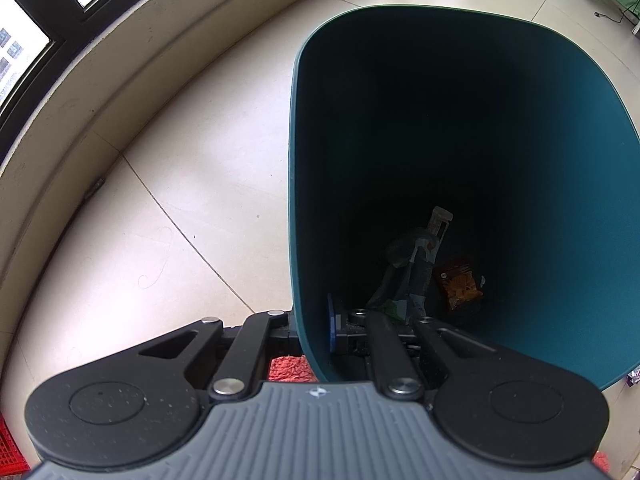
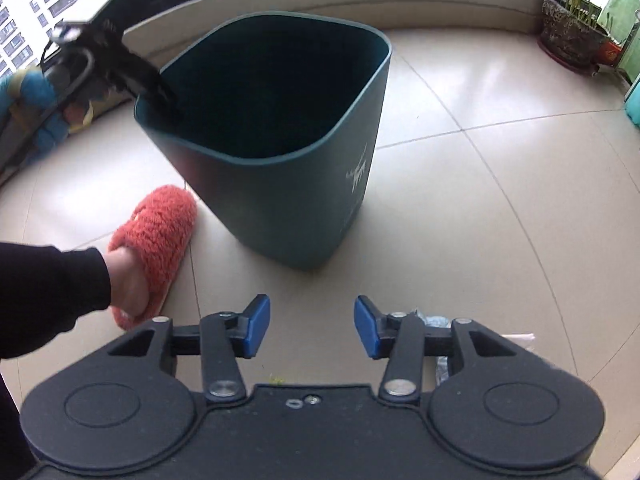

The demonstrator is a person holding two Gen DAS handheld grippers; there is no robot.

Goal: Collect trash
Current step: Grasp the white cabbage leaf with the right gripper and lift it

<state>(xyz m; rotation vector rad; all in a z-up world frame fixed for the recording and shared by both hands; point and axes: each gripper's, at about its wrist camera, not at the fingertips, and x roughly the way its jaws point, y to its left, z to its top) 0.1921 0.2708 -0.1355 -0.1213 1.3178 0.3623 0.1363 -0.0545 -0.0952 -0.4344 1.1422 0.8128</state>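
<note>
A dark teal trash bin (image 2: 296, 184) stands tilted on the tiled floor. My left gripper (image 1: 316, 330) is shut on the bin's near rim (image 1: 304, 320), one finger outside and one inside. It also shows in the right wrist view (image 2: 156, 92) at the bin's left rim. Inside the bin lie an orange snack wrapper (image 1: 460, 282) and a grey-green wrapper (image 1: 404, 276). My right gripper (image 2: 310, 326) is open and empty, low over the floor in front of the bin. Clear plastic trash (image 2: 436, 320) lies on the floor behind its right finger.
A foot in an orange fuzzy slipper (image 2: 156, 240) stands left of the bin. A low wall with windows (image 1: 100, 80) curves behind. A potted plant (image 2: 572, 36) stands at the far right. A red crate (image 1: 10, 448) shows at the lower left.
</note>
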